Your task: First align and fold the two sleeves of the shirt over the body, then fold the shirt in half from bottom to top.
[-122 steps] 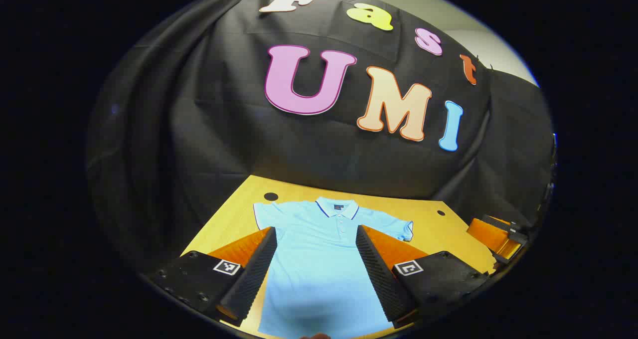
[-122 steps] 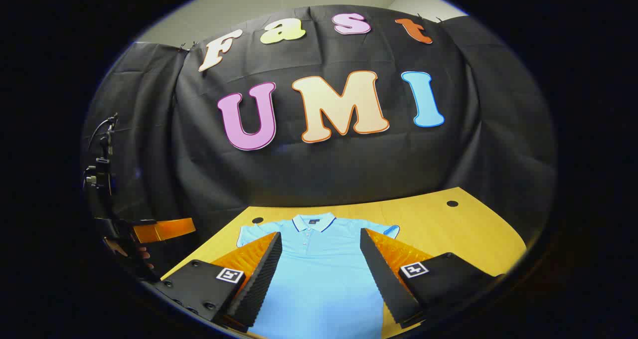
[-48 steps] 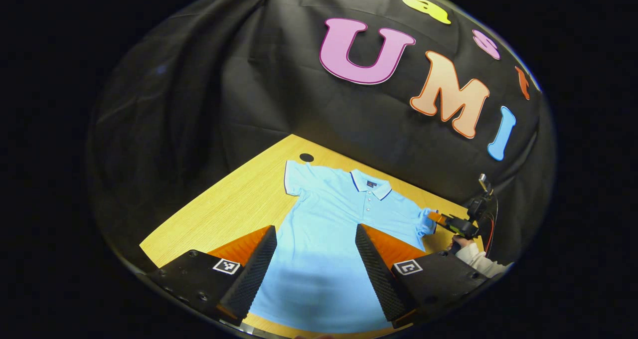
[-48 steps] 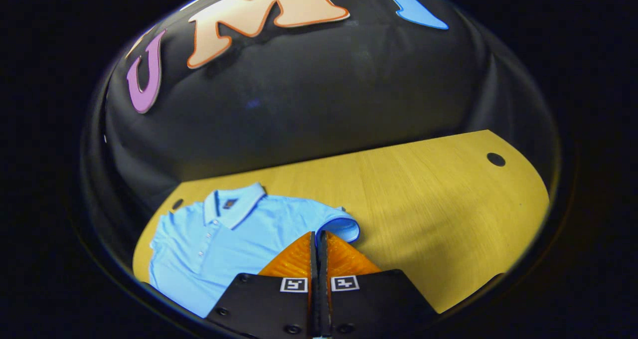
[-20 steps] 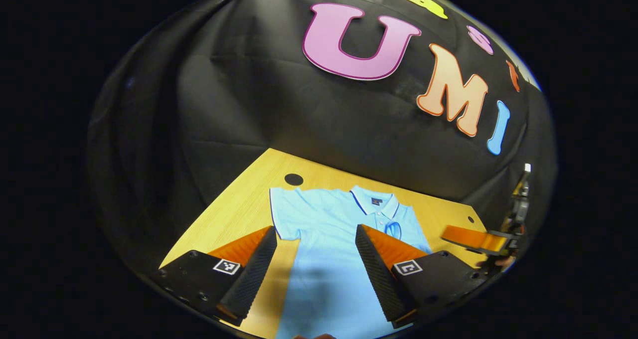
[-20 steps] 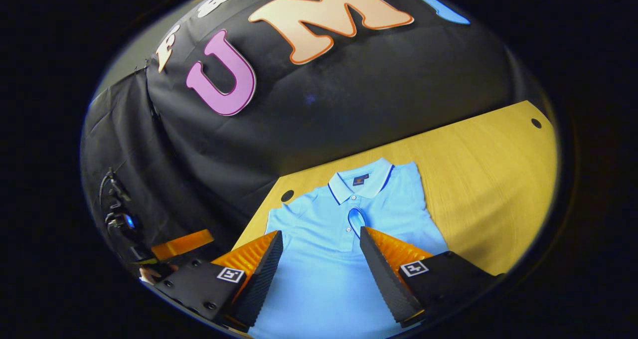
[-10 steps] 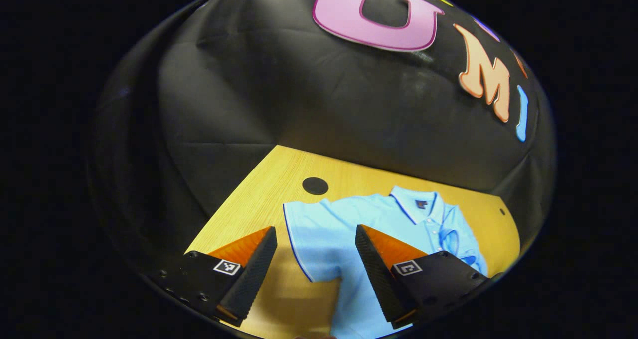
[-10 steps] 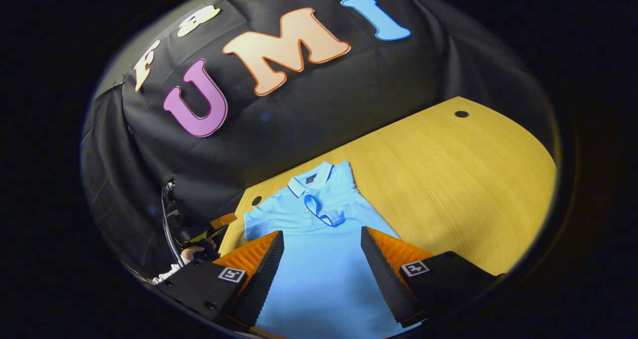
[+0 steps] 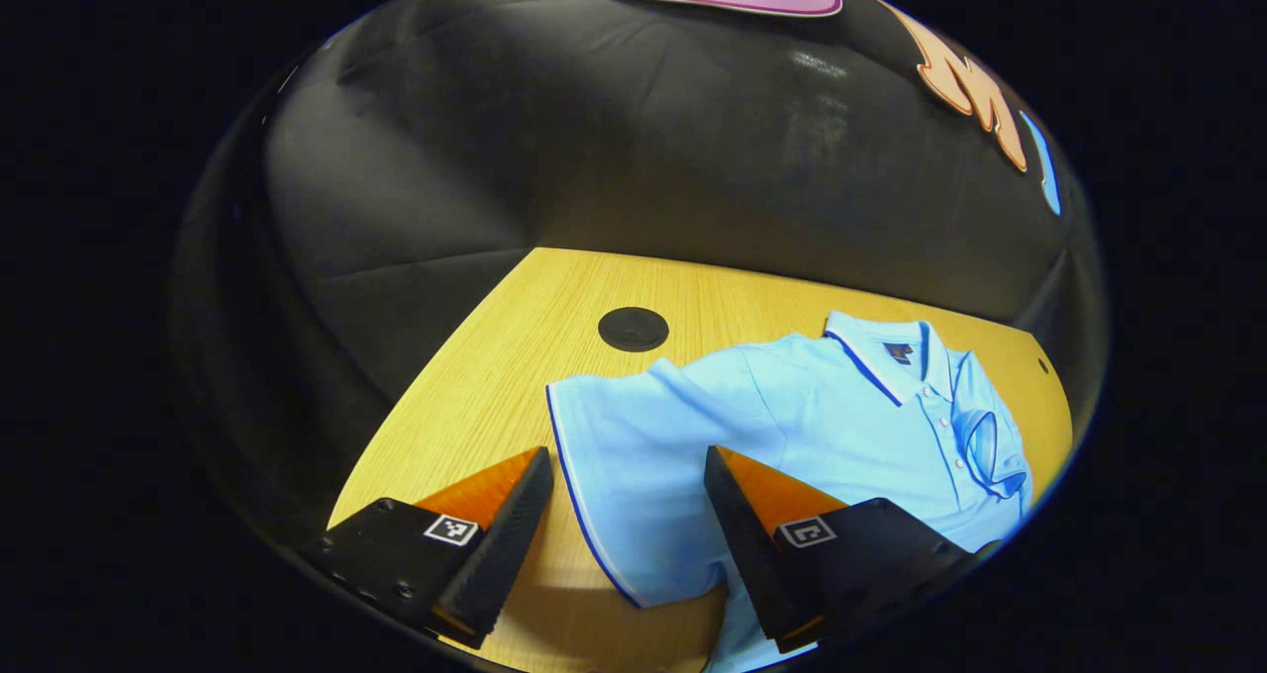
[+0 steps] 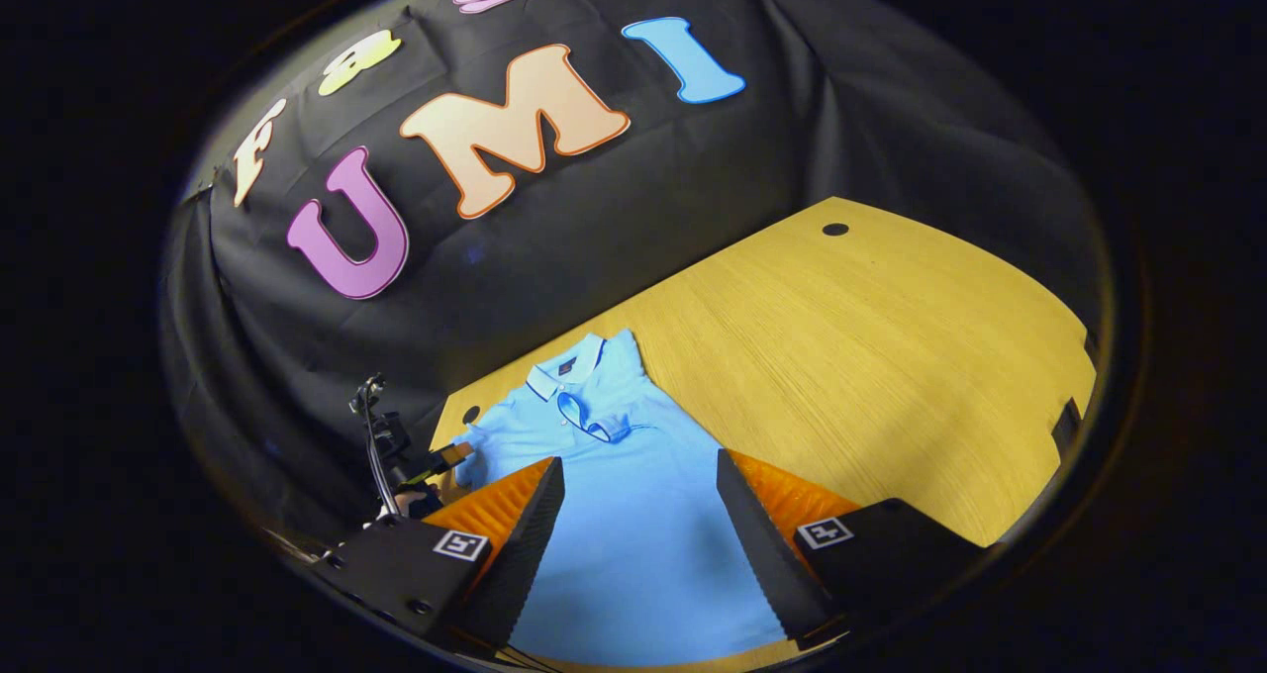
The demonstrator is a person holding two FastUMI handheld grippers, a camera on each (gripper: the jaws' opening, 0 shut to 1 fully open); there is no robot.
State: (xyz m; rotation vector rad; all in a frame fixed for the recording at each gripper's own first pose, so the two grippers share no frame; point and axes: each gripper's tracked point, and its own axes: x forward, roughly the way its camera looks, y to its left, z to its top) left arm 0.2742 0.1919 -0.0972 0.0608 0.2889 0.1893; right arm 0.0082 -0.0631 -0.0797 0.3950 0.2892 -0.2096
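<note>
The light blue polo shirt [image 9: 792, 426] lies flat on the desk [image 9: 515, 356], one sleeve [image 10: 594, 424] already folded onto its chest. The left tool [image 9: 627, 544] hangs open over the other sleeve [image 9: 633, 455]; the right tool [image 10: 638, 544] is open too. Soft, light cloth; I'd pinch the sleeve's hem. The collar label is unreadable.

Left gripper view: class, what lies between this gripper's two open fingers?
The shirt's unfolded sleeve lies flat there, with bare table beside its edge; the left gripper is not touching it yet.
</note>
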